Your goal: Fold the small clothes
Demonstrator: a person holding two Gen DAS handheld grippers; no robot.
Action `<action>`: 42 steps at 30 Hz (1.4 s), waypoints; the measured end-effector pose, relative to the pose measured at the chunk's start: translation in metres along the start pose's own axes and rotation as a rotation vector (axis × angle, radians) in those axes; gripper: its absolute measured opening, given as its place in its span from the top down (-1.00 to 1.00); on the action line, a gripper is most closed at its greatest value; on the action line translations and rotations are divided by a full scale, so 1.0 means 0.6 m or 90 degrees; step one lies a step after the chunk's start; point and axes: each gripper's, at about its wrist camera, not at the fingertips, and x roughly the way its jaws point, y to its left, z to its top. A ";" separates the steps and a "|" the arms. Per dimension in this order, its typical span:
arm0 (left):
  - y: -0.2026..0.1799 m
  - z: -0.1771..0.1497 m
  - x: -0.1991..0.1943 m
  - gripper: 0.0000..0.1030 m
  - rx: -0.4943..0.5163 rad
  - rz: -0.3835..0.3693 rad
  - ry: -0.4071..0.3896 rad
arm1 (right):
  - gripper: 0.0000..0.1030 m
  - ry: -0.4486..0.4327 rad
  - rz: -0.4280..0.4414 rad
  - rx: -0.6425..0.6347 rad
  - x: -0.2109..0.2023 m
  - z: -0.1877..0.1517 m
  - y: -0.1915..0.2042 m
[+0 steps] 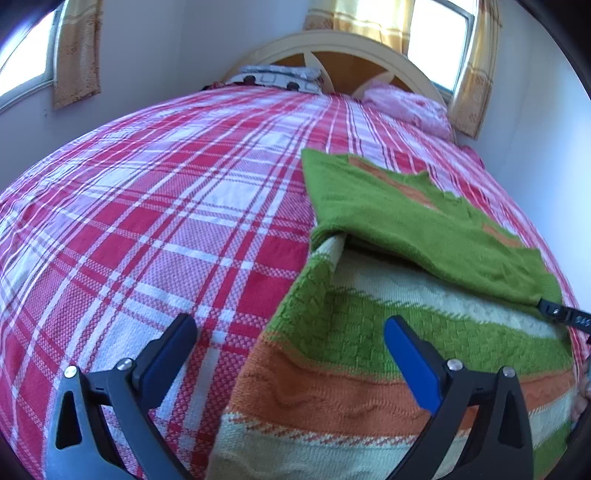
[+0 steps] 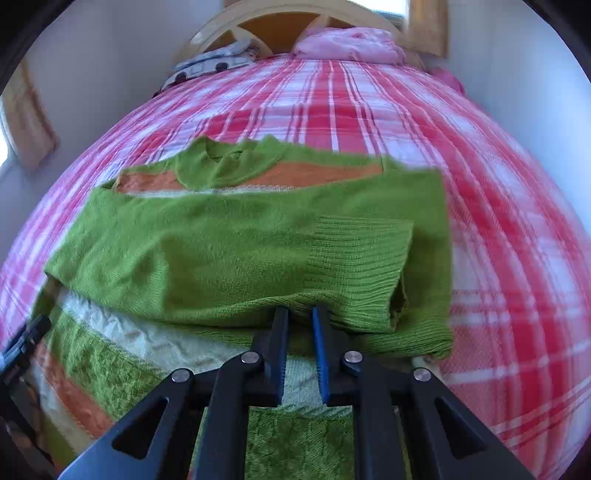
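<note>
Left wrist view: striped sweater on a red plaid bedspread, sleeves folded across its body

Left gripper hangs released, jaws spread wide over the sweater's hem edge and the bedspread; further right, in the right wrist view, the right gripper is clenched on the green folded sleeve, fingers nearly together on the knit; headboard lies beyond

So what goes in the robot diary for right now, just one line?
stage: sleeves folded in | left gripper: open, empty | right gripper: pinching sweater sleeve | place: bed
</note>
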 end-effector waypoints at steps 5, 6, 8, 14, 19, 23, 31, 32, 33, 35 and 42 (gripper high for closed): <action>0.027 -0.004 -0.061 -1.00 0.047 -0.063 0.005 | 0.73 -0.102 0.050 -0.005 -0.161 -0.060 -0.008; 0.036 -0.006 -0.077 -1.00 0.059 -0.062 -0.007 | 0.71 -0.127 0.049 -0.013 -0.187 -0.074 -0.010; 0.064 -0.017 -0.118 -1.00 0.087 -0.064 -0.025 | -0.39 -0.180 0.059 0.000 -0.254 -0.123 -0.018; 0.143 -0.074 -0.199 -1.00 0.110 -0.116 0.001 | -0.82 -0.147 0.138 0.075 -0.330 -0.268 -0.040; 0.150 -0.144 -0.228 -0.99 0.146 -0.153 0.035 | -0.54 -0.078 0.104 0.038 -0.351 -0.354 -0.033; 0.127 -0.197 -0.245 -0.86 0.193 -0.173 0.054 | 0.01 -0.029 0.098 0.031 -0.352 -0.405 -0.037; 0.118 -0.253 -0.233 -0.50 0.183 -0.220 0.139 | 0.01 -0.004 0.103 0.090 -0.348 -0.484 -0.048; 0.116 -0.257 -0.232 -0.49 0.181 -0.229 0.147 | 0.01 0.006 0.100 0.083 -0.345 -0.488 -0.042; 0.114 -0.260 -0.233 -0.49 0.183 -0.229 0.146 | 0.01 0.007 0.085 0.060 -0.345 -0.494 -0.030; 0.111 -0.262 -0.236 -0.49 0.185 -0.231 0.142 | 0.01 0.022 0.068 0.031 -0.341 -0.496 -0.014; 0.103 -0.265 -0.234 -0.18 0.184 -0.246 0.151 | 0.01 0.029 0.043 -0.044 -0.333 -0.503 0.030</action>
